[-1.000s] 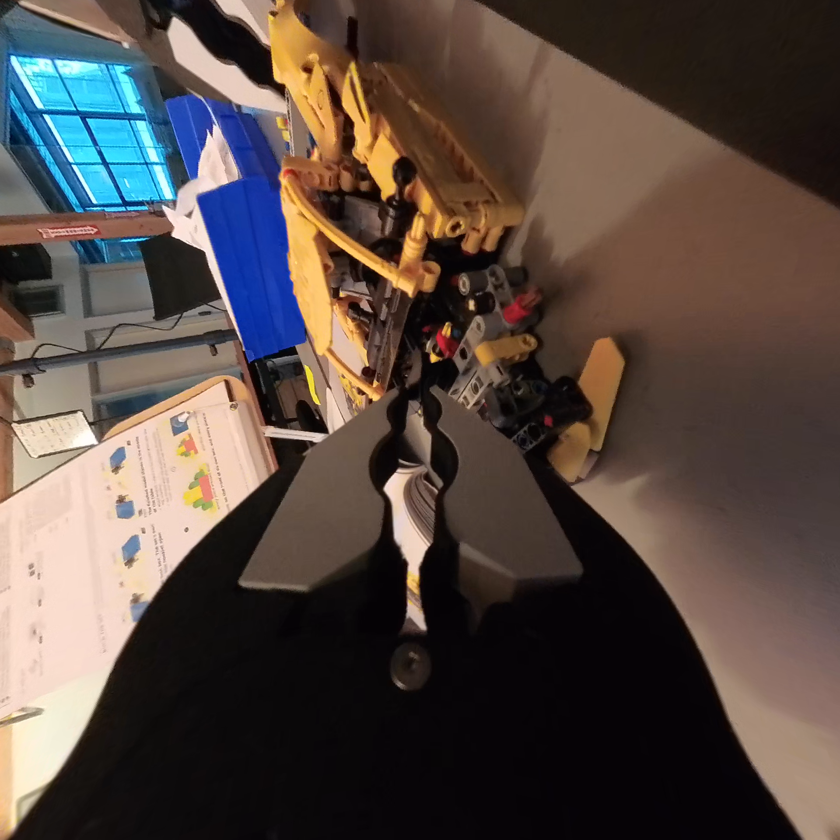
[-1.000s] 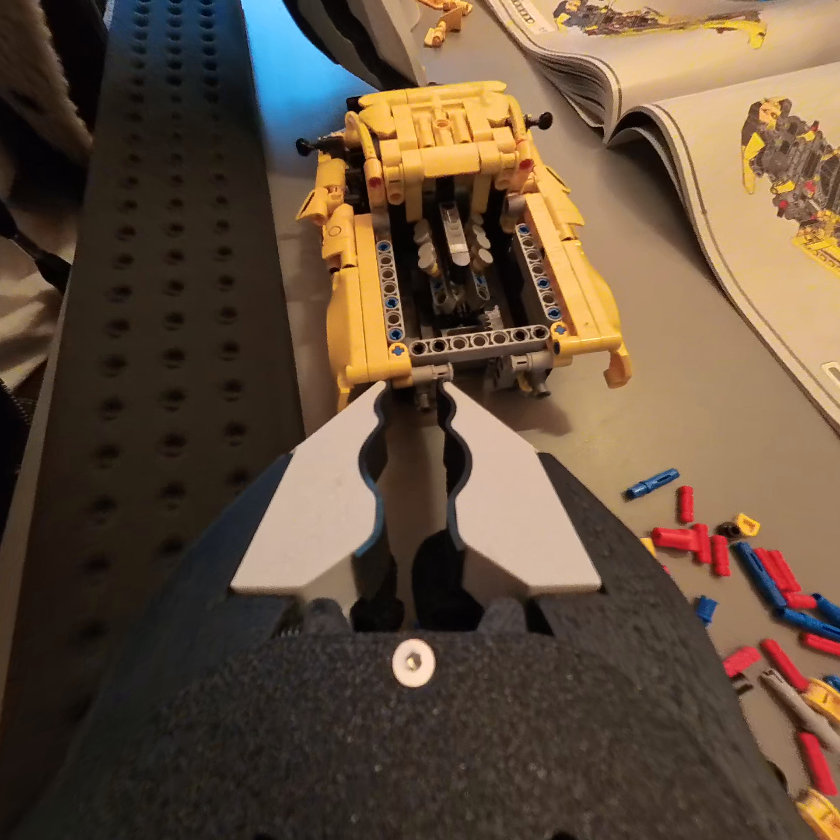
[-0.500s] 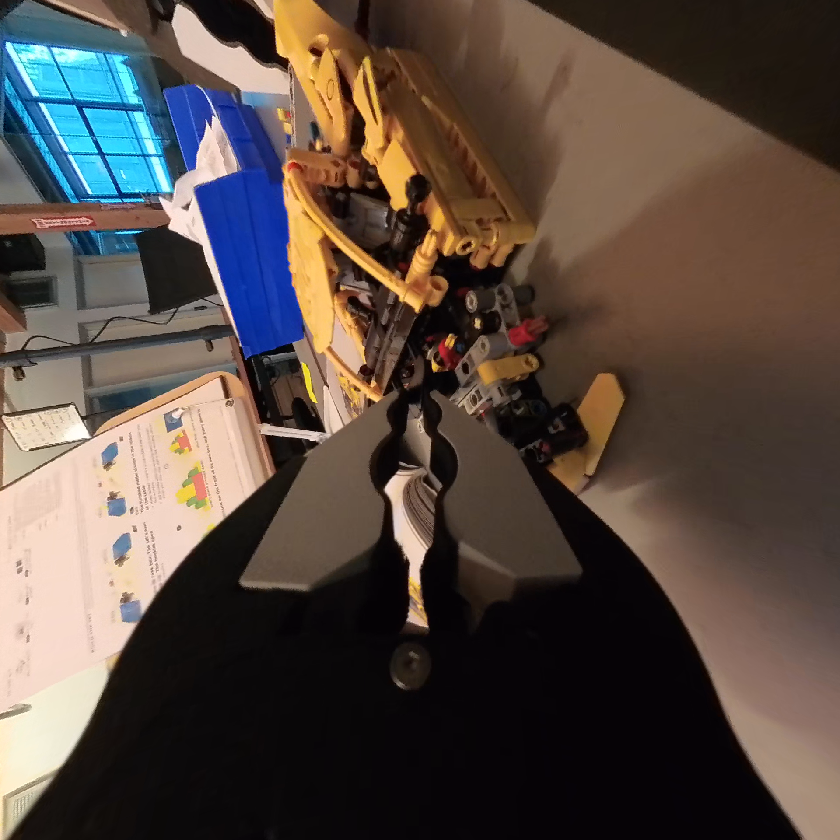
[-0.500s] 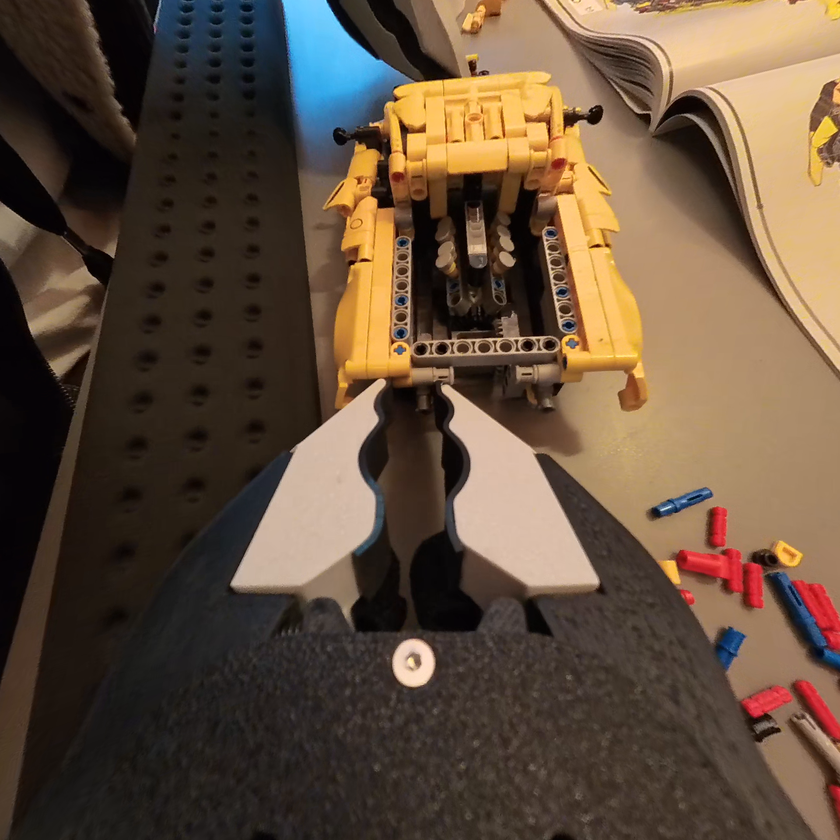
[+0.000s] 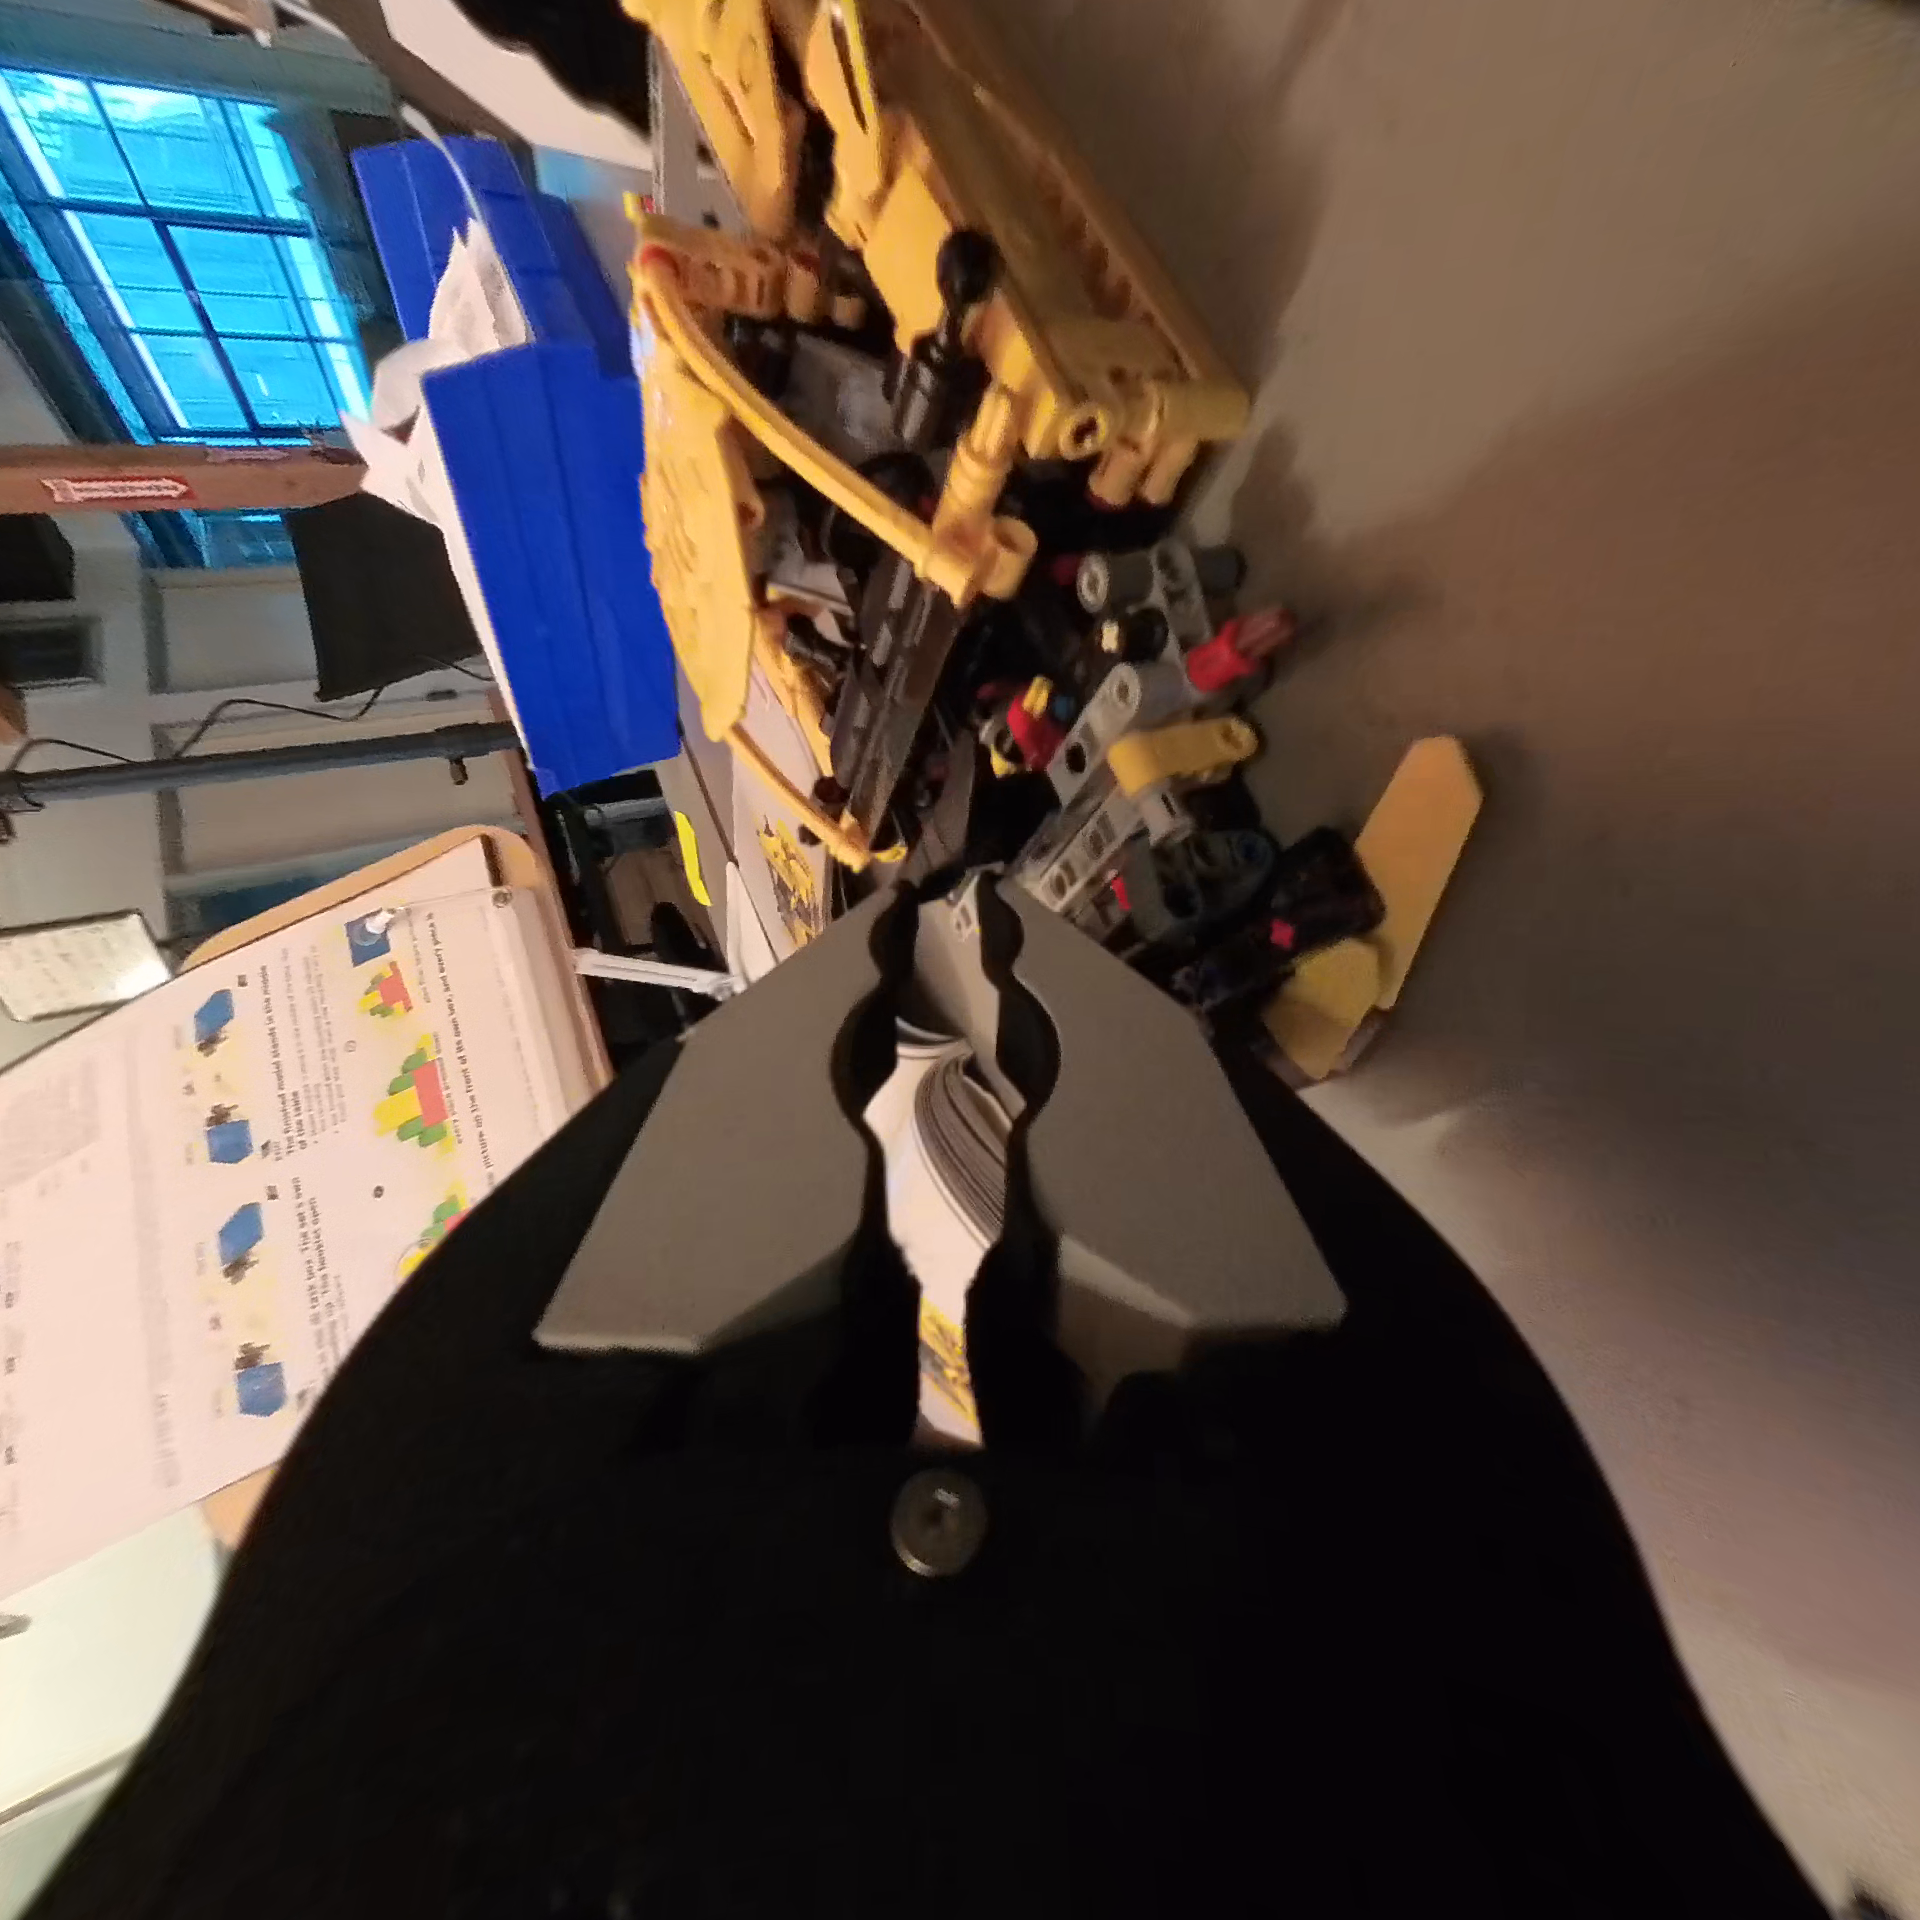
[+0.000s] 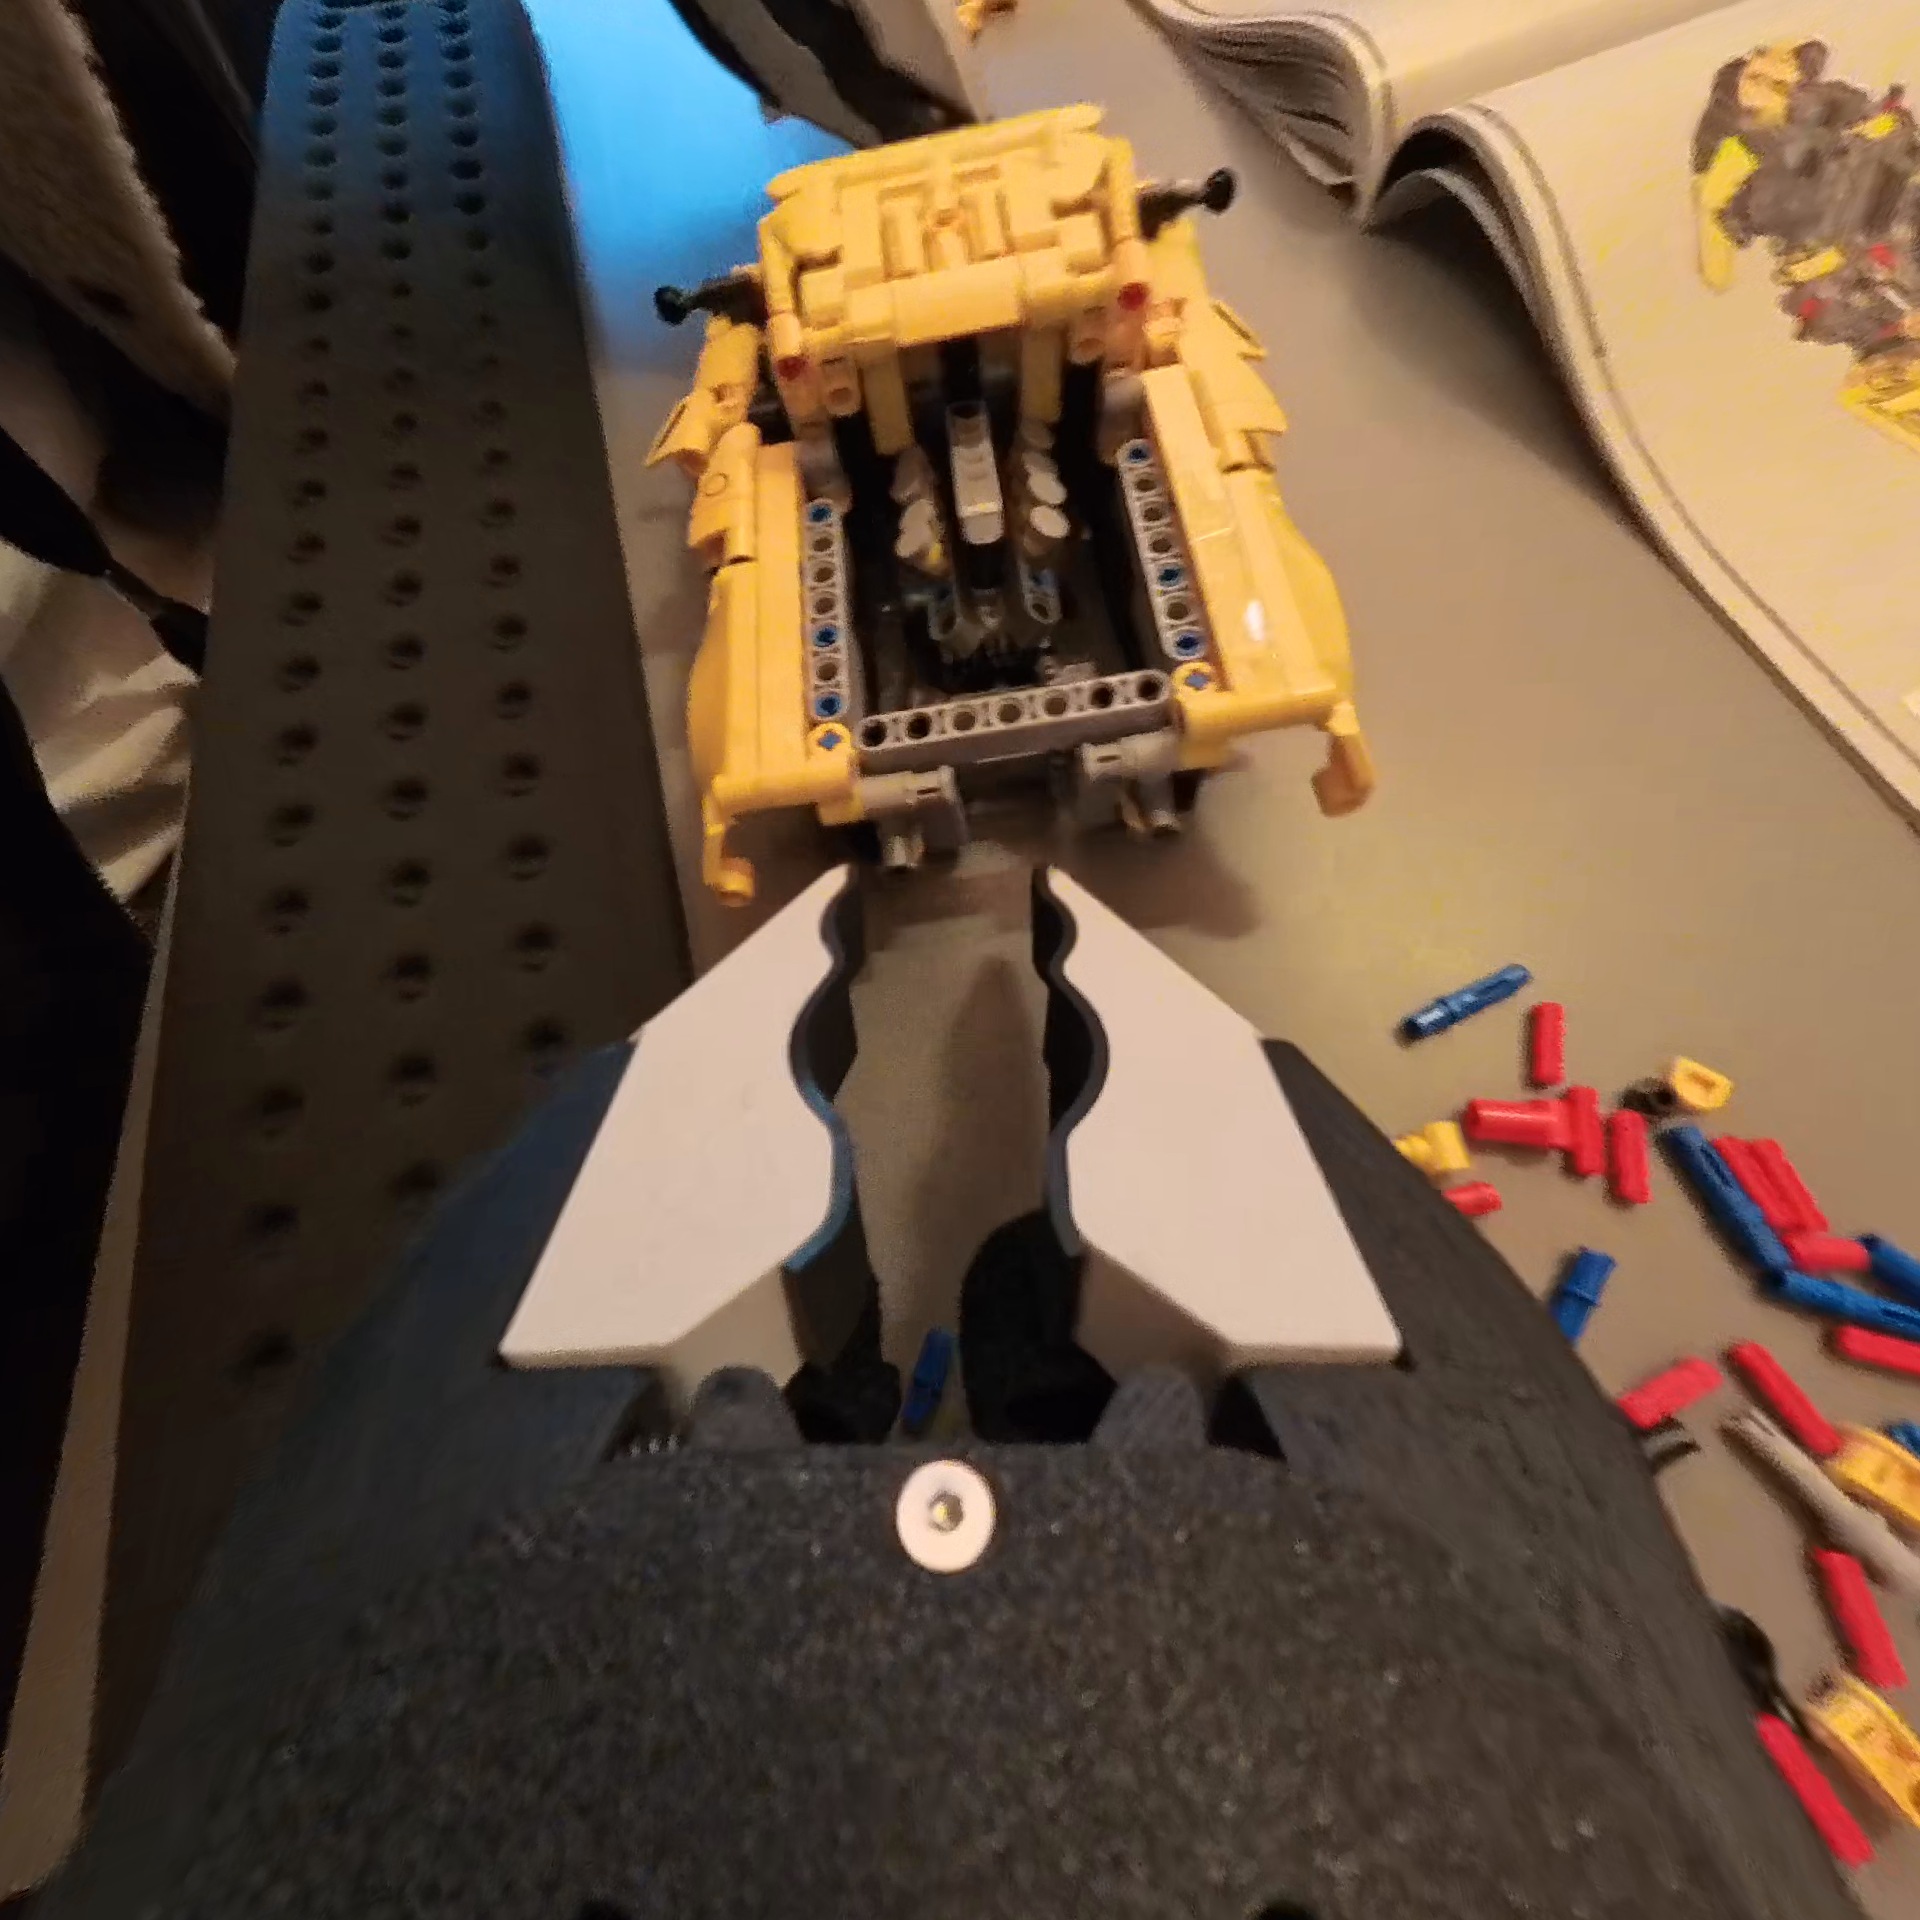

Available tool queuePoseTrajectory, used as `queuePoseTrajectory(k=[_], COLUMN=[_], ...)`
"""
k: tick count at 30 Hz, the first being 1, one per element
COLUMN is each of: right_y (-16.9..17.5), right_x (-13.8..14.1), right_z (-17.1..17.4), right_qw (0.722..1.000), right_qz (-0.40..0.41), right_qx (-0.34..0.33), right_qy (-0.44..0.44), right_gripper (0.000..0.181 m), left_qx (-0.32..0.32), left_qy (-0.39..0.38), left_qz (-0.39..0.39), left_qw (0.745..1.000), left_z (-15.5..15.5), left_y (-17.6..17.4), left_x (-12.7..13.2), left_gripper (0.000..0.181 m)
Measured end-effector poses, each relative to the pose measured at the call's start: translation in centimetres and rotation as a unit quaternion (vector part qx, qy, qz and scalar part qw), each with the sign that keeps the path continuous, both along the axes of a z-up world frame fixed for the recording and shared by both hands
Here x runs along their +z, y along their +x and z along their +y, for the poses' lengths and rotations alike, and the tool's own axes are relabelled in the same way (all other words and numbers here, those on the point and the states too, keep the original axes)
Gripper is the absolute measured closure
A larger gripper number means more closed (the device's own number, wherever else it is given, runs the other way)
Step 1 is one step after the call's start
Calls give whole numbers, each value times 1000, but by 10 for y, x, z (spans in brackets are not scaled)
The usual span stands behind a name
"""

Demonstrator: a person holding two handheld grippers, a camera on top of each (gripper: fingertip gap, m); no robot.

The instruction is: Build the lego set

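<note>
Right gripper (image 6: 940,894) open behind yellow car (image 6: 997,499); only left view shows window (image 5: 177,301).

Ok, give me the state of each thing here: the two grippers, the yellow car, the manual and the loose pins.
Left gripper: open a crack, holding nothing visible.
Right gripper: open, empty, just short of the car's near end.
Yellow lego car: part-built, engine bay uncovered.
Instruction manual: lying open.
Red and blue pins: loose, scattered on the table.

The right gripper (image 6: 945,883) has a black, grainy body with one silver screw (image 6: 943,1514) set in the middle — its two fingers (image 6: 717,1122) are pale grey wedges with wavy, blue-edged inner faces. The left gripper (image 5: 951,894) looks alike — smooth black body, dark screw (image 5: 938,1524), grey wavy fingers (image 5: 1153,1153).
</note>
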State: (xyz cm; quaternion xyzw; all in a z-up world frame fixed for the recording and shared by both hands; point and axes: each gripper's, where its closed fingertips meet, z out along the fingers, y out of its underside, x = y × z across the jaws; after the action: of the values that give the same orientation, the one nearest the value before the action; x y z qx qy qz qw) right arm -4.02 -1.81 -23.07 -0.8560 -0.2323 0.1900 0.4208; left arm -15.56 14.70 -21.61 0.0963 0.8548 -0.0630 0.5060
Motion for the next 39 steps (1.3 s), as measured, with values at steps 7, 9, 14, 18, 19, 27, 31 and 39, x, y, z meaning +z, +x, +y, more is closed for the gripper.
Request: queuePoseTrajectory(k=[7, 9, 14, 18, 19, 27, 31, 39], right_y=[-11, -18, -21, -20, -19, 6, 19, 5], right_x=[-6, -5, -5, -5, -6, 4, 12, 3], right_z=[8, 5, 4, 2, 1, -1, 2, 18], right_qw=[1000, 999, 998, 998, 998, 999, 1000, 998], right_qz=[-18, -7, -15, -5, -2, 41, 1, -50], right_qx=[18, 34, 57, 59, 56, -13, -24, 8], right_qy=[1, -2, -2, -7, -8, -29, 7, 30], right_gripper=[152, 163, 165, 166, 166, 154, 181, 181], left_qx=[-30, -27, -38, -47, -49, -49, -49, -49], left_qy=[30, 36, 44, 36, 29, 15, 16, 17], left_qz=[-28, -27, -11, 5, 6, -3, -4, -2], left_qw=[999, 999, 998, 998, 998, 999, 999, 999], left_z=[-5, -5, -11, -18, -19, -27, -28, -29], left_y=[7, 9, 6, 4, 3, 3, 3, 2], left_x=[-1, -1, -1, 0, 0, -2, -2, -3], left_gripper=[173, 174, 176, 175, 175, 175, 174, 175])
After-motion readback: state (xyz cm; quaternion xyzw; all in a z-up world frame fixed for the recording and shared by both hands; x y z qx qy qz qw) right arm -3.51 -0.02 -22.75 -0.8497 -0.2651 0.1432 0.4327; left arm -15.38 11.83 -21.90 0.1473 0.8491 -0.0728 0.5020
